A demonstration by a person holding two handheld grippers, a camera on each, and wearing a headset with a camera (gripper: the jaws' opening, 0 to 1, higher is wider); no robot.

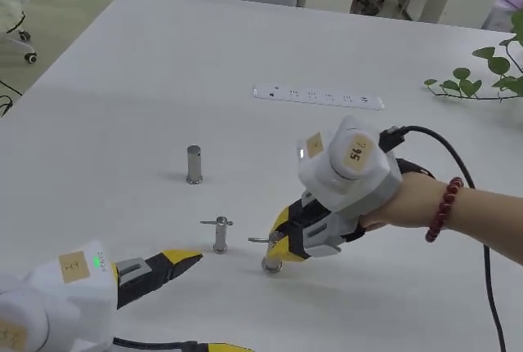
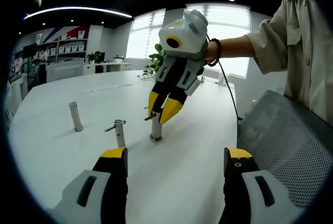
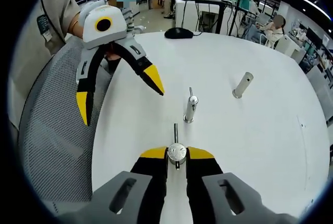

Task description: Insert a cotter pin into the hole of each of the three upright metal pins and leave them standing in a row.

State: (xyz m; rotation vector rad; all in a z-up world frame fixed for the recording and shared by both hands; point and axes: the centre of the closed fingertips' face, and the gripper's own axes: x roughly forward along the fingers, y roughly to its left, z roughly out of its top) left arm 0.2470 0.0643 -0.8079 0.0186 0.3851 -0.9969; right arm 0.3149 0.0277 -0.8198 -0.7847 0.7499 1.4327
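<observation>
Right gripper [image 3: 177,157], fingers clenched seemingly on a thin metal cotter pin [image 3: 175,130], feeds it through the short upright silver metal pin [image 3: 177,153] between them. Left gripper [image 2: 175,152], fingers released, hangs back to give room.

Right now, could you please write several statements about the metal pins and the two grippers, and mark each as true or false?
1. The farthest upright grey metal pin carries no cotter pin. True.
2. The yellow-tipped left gripper is shut. False: its jaws stand wide open, holding nothing.
3. The middle metal pin has a thin metal cotter pin through it. True.
4. The yellow-tipped right gripper is at the farthest pin. False: it is at the nearest metal pin, shut on a second cotter pin.
</observation>
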